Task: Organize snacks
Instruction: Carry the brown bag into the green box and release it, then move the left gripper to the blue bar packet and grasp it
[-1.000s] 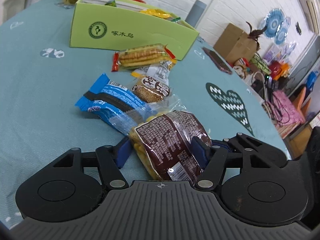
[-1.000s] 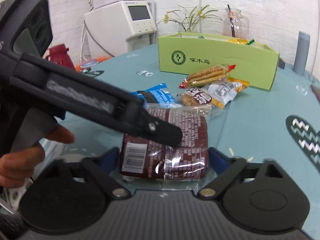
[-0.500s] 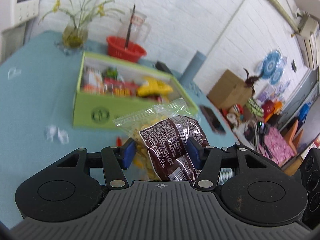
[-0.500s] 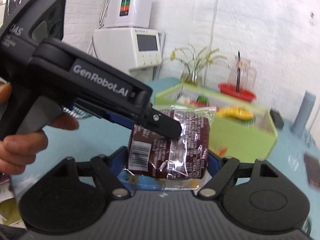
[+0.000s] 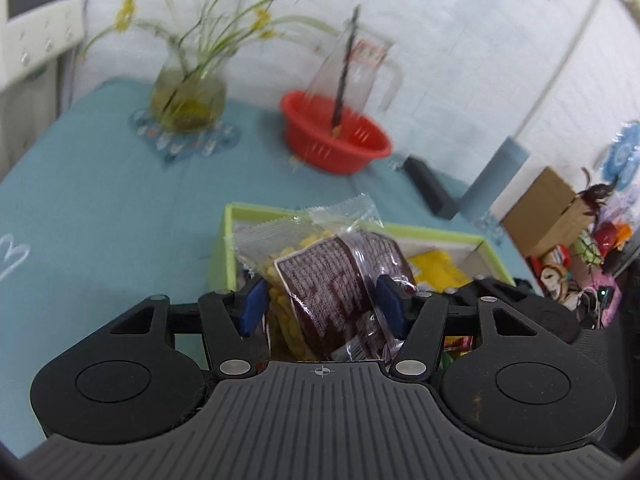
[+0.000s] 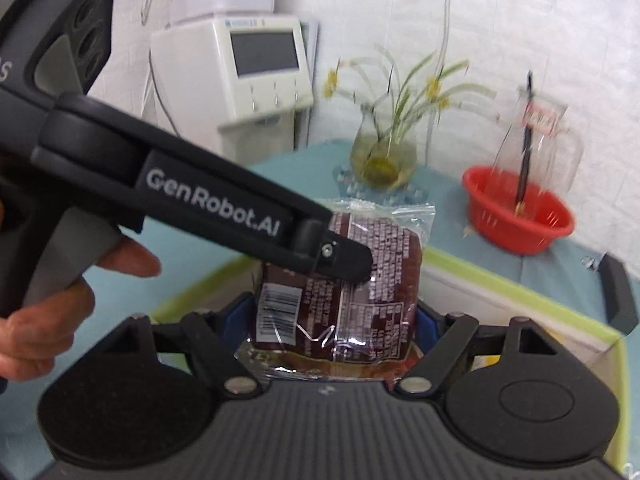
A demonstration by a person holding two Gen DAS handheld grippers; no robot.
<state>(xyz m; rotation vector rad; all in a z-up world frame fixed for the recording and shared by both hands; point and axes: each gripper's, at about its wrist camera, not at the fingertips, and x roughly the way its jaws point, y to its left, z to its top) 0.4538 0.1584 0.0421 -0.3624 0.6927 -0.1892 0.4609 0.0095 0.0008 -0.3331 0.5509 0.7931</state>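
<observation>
A brown and clear snack packet [image 5: 340,276] with yellow pieces inside is held between both grippers above the green box [image 5: 230,240]. My left gripper [image 5: 320,304] is shut on its sides. My right gripper [image 6: 332,320] is shut on the same packet [image 6: 348,292] from the other side. The left gripper's body [image 6: 208,204] crosses the right wrist view over the packet. The box rim [image 6: 520,292] lies below, with a yellow snack [image 5: 436,270] inside.
A red basket [image 5: 336,140] with a glass jug [image 5: 360,68] stands behind the box. A flower vase [image 5: 186,96] is at the back left, a grey cylinder [image 5: 496,180] and a dark phone [image 5: 428,184] at the back right. A white machine [image 6: 240,76] stands beyond the table.
Both grippers have lifted the packet off the table and carried it forward over the green box. The loose snacks on the cloth have dropped out of view.
</observation>
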